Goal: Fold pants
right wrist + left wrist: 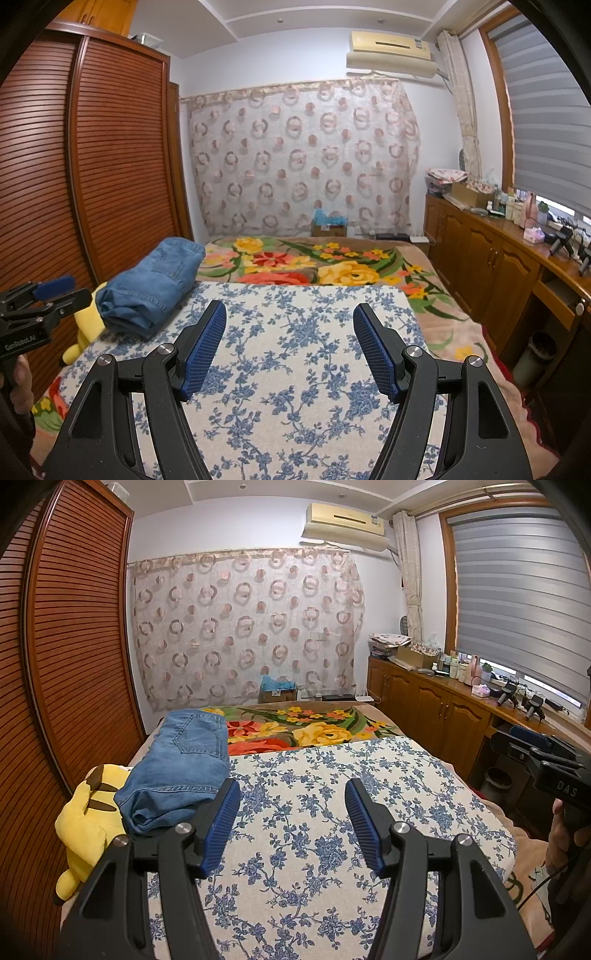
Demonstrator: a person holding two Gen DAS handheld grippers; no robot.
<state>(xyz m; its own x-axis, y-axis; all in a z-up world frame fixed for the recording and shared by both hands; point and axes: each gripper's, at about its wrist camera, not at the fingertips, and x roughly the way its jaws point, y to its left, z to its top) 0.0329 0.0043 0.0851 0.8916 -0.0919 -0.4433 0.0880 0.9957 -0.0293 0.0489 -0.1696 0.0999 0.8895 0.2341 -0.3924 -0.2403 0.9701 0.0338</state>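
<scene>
Left wrist alone shows jeans [181, 764] back pocket.

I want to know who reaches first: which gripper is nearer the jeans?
Left. The left gripper has the jeans beside its left finger; the right gripper hangs further to their right.

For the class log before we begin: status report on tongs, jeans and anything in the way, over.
Left tongs and right tongs open, empty. Jeans bundled at the left edge of the blue-flowered cloth, untouched. Yellow plush toy beside jeans.
</scene>
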